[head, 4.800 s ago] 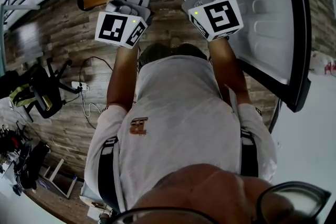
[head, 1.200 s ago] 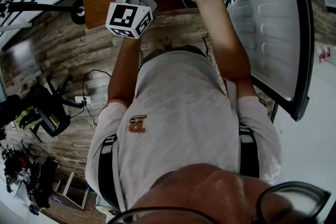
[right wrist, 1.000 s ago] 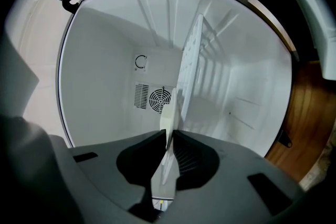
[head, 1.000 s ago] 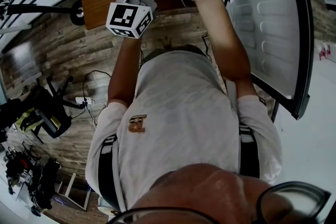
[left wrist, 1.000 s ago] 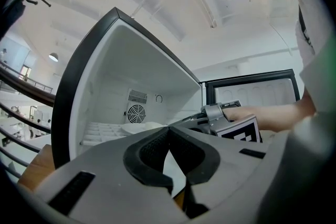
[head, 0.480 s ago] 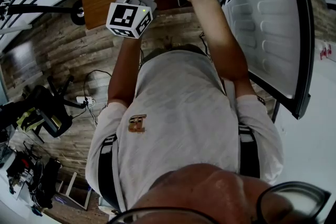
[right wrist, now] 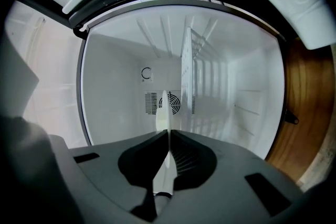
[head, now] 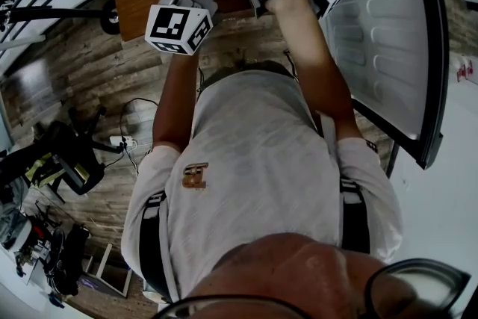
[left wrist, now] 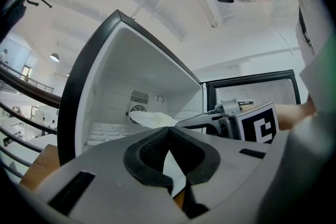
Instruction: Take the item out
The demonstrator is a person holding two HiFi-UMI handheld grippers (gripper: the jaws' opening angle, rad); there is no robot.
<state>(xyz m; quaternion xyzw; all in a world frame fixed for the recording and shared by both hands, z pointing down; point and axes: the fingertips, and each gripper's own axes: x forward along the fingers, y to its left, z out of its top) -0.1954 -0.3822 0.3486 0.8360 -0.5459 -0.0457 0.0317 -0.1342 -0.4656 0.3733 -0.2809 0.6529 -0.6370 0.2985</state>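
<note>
Gripping thin white item [right wrist: 164, 110] at its near rim, right gripper [right wrist: 168, 132] clamped tight; likely light, slippery; left gripper [left wrist: 168, 131] closed, empty.

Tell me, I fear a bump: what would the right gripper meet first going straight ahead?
Probably the fan vent on the fridge's back wall, with the thin white item clamped in the right gripper touching first. Nothing else shows between, though depth is unclear.

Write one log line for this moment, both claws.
right claw: shut on white item | left claw: shut, empty | fridge: open
</note>
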